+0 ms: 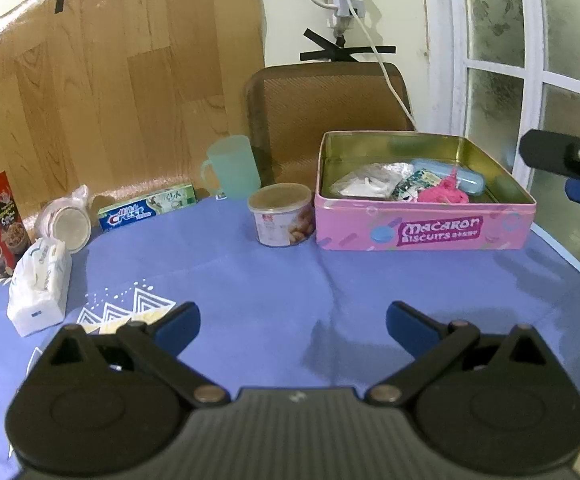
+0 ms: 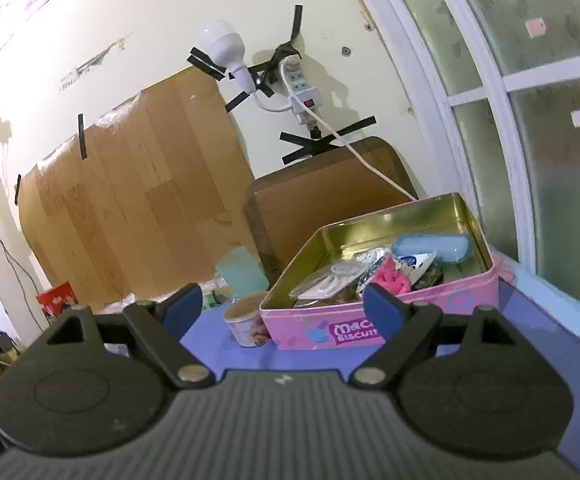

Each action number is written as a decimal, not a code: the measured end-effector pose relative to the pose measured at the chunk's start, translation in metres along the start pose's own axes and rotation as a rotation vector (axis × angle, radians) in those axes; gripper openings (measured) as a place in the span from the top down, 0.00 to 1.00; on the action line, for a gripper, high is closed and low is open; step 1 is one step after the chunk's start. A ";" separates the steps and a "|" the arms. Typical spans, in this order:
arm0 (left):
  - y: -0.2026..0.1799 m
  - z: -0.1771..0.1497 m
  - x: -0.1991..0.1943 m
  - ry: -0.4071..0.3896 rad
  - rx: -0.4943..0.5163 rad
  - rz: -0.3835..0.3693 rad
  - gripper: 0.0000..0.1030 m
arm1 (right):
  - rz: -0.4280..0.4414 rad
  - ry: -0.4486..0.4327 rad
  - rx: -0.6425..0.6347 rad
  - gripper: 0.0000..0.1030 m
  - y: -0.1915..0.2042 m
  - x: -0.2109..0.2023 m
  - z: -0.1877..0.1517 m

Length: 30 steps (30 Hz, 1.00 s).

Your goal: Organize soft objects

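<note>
Nearest, the left tongs (image 1: pixel 293 326) hang wide open and empty over the bare front of the table (image 1: pixel 250 280). The right tongs (image 2: pixel 282 308) are likewise spread with nothing held, raised before the pink tin (image 1: pixel 425 230) at the far right edge. A tissue pack (image 1: pixel 40 288) lies at the left edge; I would close gently across its middle, then carry it to the tin.
</note>
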State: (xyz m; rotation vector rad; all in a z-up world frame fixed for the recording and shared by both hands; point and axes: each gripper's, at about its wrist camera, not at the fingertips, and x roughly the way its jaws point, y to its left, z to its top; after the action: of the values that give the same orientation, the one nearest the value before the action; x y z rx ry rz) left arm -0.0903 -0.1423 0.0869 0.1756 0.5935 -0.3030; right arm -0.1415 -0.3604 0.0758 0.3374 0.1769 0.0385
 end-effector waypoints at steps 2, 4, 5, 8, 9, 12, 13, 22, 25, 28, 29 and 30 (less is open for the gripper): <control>-0.001 0.000 -0.002 0.000 0.001 -0.003 0.00 | -0.003 -0.002 -0.015 0.12 0.002 0.000 -0.001; 0.000 0.000 -0.002 0.002 0.001 -0.004 0.00 | -0.004 -0.004 -0.022 0.12 0.003 0.001 -0.001; 0.000 0.000 -0.003 0.002 0.001 -0.004 0.00 | -0.004 -0.004 -0.024 0.12 0.003 0.002 -0.001; 0.001 0.000 -0.005 -0.009 -0.008 -0.001 0.00 | -0.004 0.001 -0.026 0.12 0.003 0.004 -0.001; 0.002 0.000 -0.005 -0.011 -0.012 0.003 0.00 | -0.005 0.004 -0.026 0.12 0.003 0.005 -0.001; 0.007 0.000 -0.006 -0.014 -0.022 0.012 0.00 | -0.009 0.008 -0.033 0.12 0.006 0.008 -0.001; 0.009 0.000 -0.006 -0.016 -0.027 0.012 0.00 | -0.010 0.008 -0.037 0.12 0.007 0.008 -0.001; 0.031 -0.012 -0.008 -0.001 -0.049 0.068 0.00 | -0.035 -0.020 -0.021 0.08 0.008 0.030 -0.017; 0.041 -0.017 -0.013 -0.011 -0.079 0.096 0.00 | -0.014 0.007 0.024 0.08 0.009 0.040 -0.017; 0.050 -0.018 -0.014 -0.006 -0.109 0.094 0.00 | -0.007 -0.017 0.006 0.06 0.014 0.041 -0.017; 0.052 -0.017 -0.015 -0.006 -0.115 0.093 0.00 | -0.003 -0.019 0.001 0.05 0.015 0.041 -0.018; 0.052 -0.018 -0.015 -0.008 -0.121 0.091 0.00 | 0.003 -0.016 -0.005 0.05 0.016 0.041 -0.019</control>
State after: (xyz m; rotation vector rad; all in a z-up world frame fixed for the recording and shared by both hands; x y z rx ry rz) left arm -0.0942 -0.0855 0.0852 0.0849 0.5920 -0.1788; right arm -0.1047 -0.3366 0.0571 0.3325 0.1600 0.0387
